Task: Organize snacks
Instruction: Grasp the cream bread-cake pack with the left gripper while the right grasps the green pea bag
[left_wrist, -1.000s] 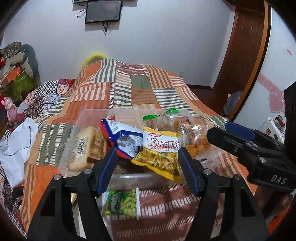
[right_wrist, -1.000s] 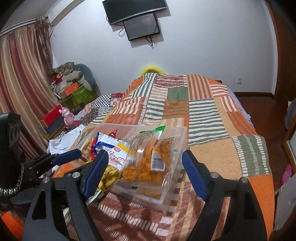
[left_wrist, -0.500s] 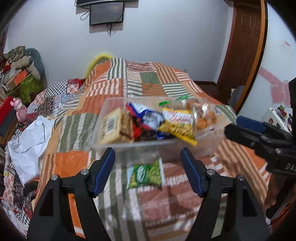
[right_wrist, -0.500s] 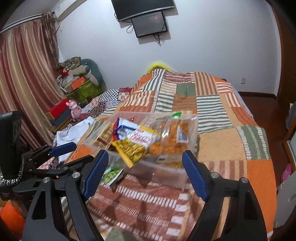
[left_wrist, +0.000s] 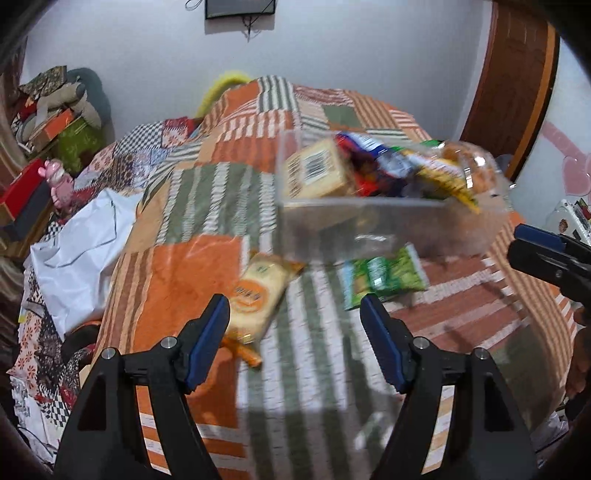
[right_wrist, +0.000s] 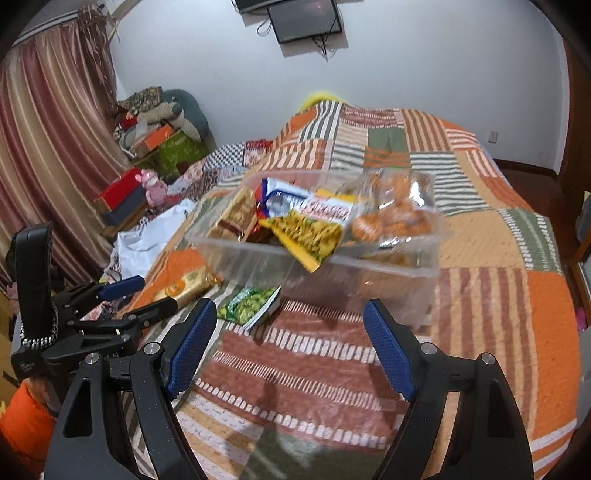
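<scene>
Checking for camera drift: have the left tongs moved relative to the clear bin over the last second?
Yes. The left tongs pulled back and leftward from the clear bin, now facing the beige packet.

White walls (right_wrist: 424, 74), striped curtain (right_wrist: 48, 147), wall screen (right_wrist: 304, 20), patchwork-quilted bed (right_wrist: 498, 295), wooden door (left_wrist: 506, 85).

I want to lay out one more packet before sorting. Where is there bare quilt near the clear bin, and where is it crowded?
Bare quilt lies right of the clear bin, on the orange and tan patches, and in front of the right gripper. It is crowded at the bin's near-left corner: the green pea packet and the orange-printed packet lie there, with the left gripper over them.
</scene>
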